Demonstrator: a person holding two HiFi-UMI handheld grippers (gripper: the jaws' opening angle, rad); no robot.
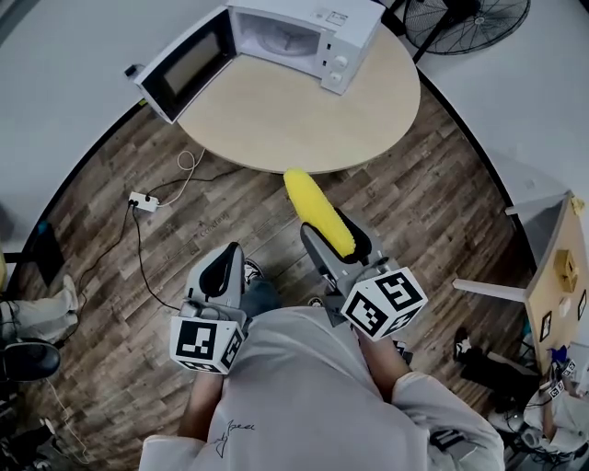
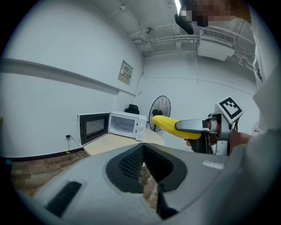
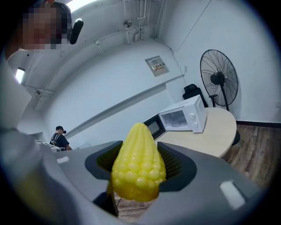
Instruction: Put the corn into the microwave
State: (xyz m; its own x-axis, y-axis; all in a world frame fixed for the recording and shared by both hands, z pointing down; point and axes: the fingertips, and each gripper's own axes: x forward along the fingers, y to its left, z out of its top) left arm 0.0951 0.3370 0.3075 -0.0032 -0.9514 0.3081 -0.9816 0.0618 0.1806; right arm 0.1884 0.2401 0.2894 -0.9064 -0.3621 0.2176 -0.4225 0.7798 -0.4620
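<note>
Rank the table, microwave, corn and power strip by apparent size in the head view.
1. table
2. microwave, counting its open door
3. corn, held up nearer the camera, so it looks enlarged
4. power strip on the floor, clearly smallest

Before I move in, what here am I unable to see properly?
Microwave knob labels: too small in every view.
Corn, rear end: head view, tucked between the right gripper's jaws.
Fan: head view, cut off by the top edge.
Table legs: head view, hidden under the tabletop.
</note>
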